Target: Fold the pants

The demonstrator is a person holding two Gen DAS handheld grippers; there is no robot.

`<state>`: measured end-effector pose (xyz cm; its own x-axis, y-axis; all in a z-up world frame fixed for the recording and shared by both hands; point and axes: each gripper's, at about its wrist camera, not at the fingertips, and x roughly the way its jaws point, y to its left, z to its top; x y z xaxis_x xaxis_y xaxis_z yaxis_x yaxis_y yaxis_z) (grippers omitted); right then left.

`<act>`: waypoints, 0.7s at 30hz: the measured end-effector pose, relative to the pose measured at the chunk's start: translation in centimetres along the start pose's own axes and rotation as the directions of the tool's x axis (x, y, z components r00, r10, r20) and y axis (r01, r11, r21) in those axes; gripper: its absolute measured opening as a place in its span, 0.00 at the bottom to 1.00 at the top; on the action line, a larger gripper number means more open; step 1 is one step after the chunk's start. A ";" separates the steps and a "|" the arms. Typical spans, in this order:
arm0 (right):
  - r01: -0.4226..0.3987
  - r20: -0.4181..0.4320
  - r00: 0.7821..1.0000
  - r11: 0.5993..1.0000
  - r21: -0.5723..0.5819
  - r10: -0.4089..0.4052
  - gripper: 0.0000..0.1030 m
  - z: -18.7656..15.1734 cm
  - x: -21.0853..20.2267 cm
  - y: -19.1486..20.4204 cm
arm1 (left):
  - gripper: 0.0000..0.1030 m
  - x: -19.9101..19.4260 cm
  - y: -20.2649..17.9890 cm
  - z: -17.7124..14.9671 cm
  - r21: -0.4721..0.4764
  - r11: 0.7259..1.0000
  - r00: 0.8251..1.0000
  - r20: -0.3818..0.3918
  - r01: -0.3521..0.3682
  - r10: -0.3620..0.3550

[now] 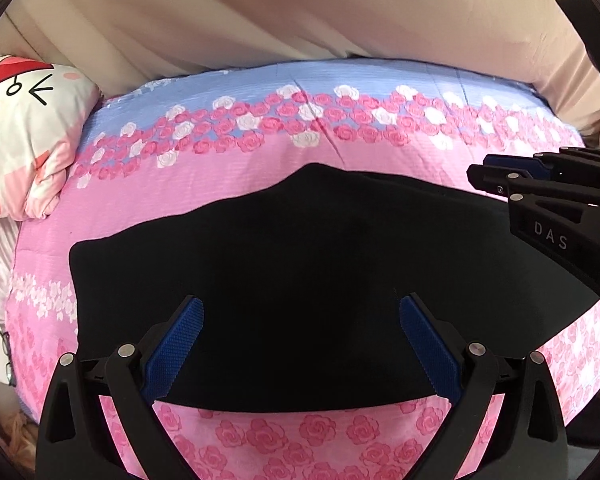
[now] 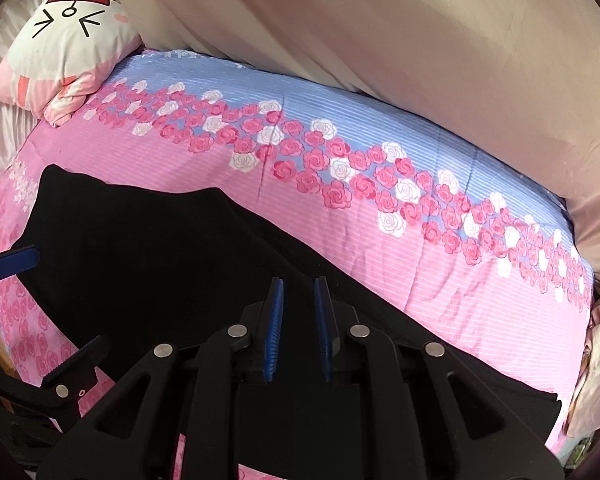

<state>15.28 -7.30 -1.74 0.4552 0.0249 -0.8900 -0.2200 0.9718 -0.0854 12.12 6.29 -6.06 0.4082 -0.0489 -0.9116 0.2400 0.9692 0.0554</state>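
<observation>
On the pink rose-printed quilt [image 1: 300,432] the black, soft cloth pants [image 1: 292,280] lie flat; probably limp, best pinched at an edge. Left gripper [image 1: 300,312] stands wide apart; right gripper [image 2: 299,292] is narrowly parted, holding nothing.

Bed covered by pink quilt [image 1: 228,184] with rose print, blue band along far edge. Cartoon-cat pillow [image 1: 28,128] at far left corner, touching quilt. Beige curtain [image 1: 300,12] behind bed. Glasses [image 1: 7,354] beside bed, left.
</observation>
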 end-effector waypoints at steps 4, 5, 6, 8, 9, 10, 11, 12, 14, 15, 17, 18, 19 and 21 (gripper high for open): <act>-0.007 -0.019 1.000 1.000 0.011 0.007 0.16 -0.3 0.8 -0.6 | 0.95 0.0 -0.2 0.0 0.001 0.999 0.999 -0.018 -0.037 0.037; -0.008 -0.026 1.000 1.000 0.021 0.008 0.16 -0.4 1.1 -0.9 | 0.95 0.0 -0.2 0.1 0.001 0.999 0.999 -0.021 -0.049 0.049; -0.009 -0.032 0.999 1.000 0.028 0.010 0.16 -0.5 1.3 -1.2 | 0.95 0.0 -0.1 0.1 0.000 0.998 0.998 -0.025 -0.064 0.064; -0.016 -0.048 0.999 0.999 0.051 0.019 0.16 -0.8 2.0 -1.7 | 0.95 0.0 0.2 0.1 -0.009 0.996 0.996 -0.034 -0.087 0.086; -0.019 -0.054 0.998 0.998 0.060 0.023 0.16 -0.9 2.3 -1.9 | 0.95 0.0 0.5 0.1 -0.018 0.995 0.995 -0.041 -0.096 0.095; -0.023 -0.060 0.998 0.998 0.067 0.027 0.16 -1.0 2.5 -1.9 | 0.95 0.0 0.7 0.1 -0.025 0.995 0.994 -0.046 -0.100 0.099; -0.027 -0.065 0.997 0.997 0.072 0.031 0.16 -1.0 2.8 -1.9 | 0.95 0.1 1.0 0.0 -0.033 0.994 0.993 -0.051 -0.104 0.103; -0.035 -0.073 0.997 0.997 0.075 0.040 0.16 -1.0 3.1 -1.9 | 0.95 0.2 1.4 -0.1 -0.044 0.993 0.992 -0.061 -0.112 0.109; -0.056 -0.083 0.995 0.995 0.077 0.062 0.16 -0.8 3.7 -1.4 | 0.95 0.3 2.0 -0.3 -0.057 0.991 0.991 -0.075 -0.120 0.115; -0.065 -0.085 0.994 0.995 0.078 0.072 0.16 -0.7 4.0 -1.2 | 0.95 0.5 2.5 -0.4 -0.064 0.989 0.988 -0.086 -0.131 0.125; -0.087 -0.099 0.991 0.993 0.075 0.094 0.16 -0.3 4.8 -0.5 | 0.95 0.7 3.0 -0.5 -0.072 0.987 0.986 -0.098 -0.144 0.137; -0.094 -0.103 0.989 0.993 0.071 0.101 0.16 -0.2 5.1 -0.2 | 0.95 0.8 3.5 -0.7 -0.079 0.985 0.984 -0.108 -0.152 0.143; -0.100 -0.106 0.989 0.993 0.068 0.107 0.16 0.0 5.4 0.2 | 0.95 0.9 3.7 -0.8 -0.083 0.984 0.982 -0.114 -0.158 0.149; -0.114 -0.112 0.986 0.992 0.061 0.120 0.16 0.2 5.9 1.0 | 0.95 1.1 4.5 -1.0 -0.095 0.980 0.979 -0.127 -0.173 0.161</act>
<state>17.91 -6.13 -6.97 0.3261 0.1148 -0.9383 -0.2176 0.9751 0.0437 12.79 10.83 -7.19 0.3259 0.1386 -0.9352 0.0808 0.9815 0.1736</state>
